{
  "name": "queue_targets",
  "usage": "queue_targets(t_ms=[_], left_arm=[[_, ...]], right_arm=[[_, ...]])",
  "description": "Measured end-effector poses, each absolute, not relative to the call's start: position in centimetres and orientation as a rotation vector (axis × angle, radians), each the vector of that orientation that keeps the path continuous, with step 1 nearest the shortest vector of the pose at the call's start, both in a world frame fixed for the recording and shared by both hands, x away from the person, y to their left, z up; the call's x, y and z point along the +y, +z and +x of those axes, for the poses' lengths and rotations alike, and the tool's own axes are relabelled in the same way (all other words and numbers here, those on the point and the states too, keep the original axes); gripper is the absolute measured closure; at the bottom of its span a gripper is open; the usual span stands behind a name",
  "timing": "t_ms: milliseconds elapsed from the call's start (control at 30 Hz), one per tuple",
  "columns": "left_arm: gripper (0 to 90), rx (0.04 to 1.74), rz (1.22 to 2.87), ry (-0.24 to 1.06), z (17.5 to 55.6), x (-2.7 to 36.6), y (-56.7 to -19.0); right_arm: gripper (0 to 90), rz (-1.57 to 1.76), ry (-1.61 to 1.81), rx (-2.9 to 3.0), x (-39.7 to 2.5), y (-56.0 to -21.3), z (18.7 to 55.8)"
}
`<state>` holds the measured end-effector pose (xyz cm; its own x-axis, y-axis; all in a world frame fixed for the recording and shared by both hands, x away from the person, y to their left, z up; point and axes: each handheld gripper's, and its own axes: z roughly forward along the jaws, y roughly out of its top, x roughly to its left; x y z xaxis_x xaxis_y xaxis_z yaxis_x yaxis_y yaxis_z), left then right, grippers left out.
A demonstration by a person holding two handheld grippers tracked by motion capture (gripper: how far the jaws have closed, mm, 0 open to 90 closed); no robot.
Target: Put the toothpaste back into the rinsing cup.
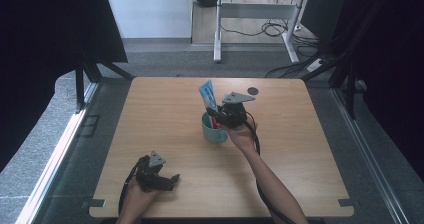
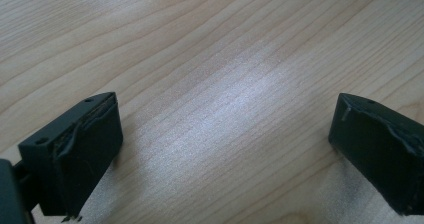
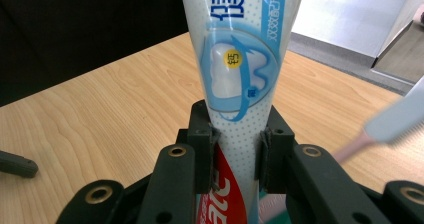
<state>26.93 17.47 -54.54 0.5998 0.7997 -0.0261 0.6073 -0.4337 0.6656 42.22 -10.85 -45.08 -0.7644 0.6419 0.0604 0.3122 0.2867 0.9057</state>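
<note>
A: From up high, the right gripper (image 1: pixel 220 115) is over the teal cup (image 1: pixel 214 132) mid-table, toothpaste tube (image 1: pixel 208 95) sticking up out of it. The left gripper (image 1: pixel 169 180) sits near the front edge of the table (image 1: pixel 300 149), well apart.

B: Left gripper view: jaws spread wide, just bare wood between them.

A: Right gripper view: jaws clamped on the tube (image 3: pixel 240 69), upright. There's a blurry toothbrush (image 3: pixel 385 126) just beside it.

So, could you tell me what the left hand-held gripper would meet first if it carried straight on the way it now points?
Probably just the bare table. The left hand-held gripper is open and angled down at the wood, with nothing between its jaws; depth is hard to judge.
</note>
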Motion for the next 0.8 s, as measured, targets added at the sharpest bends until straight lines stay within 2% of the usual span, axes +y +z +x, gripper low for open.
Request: queue_targets(t_ms=[800], left_arm=[[0.8, 1.106, 2.19, 0.39, 26.9, 17.5, -54.5]], right_arm=[[70.8, 0.872, 1.416, 2.312, -10.4, -46.6, 42.4]])
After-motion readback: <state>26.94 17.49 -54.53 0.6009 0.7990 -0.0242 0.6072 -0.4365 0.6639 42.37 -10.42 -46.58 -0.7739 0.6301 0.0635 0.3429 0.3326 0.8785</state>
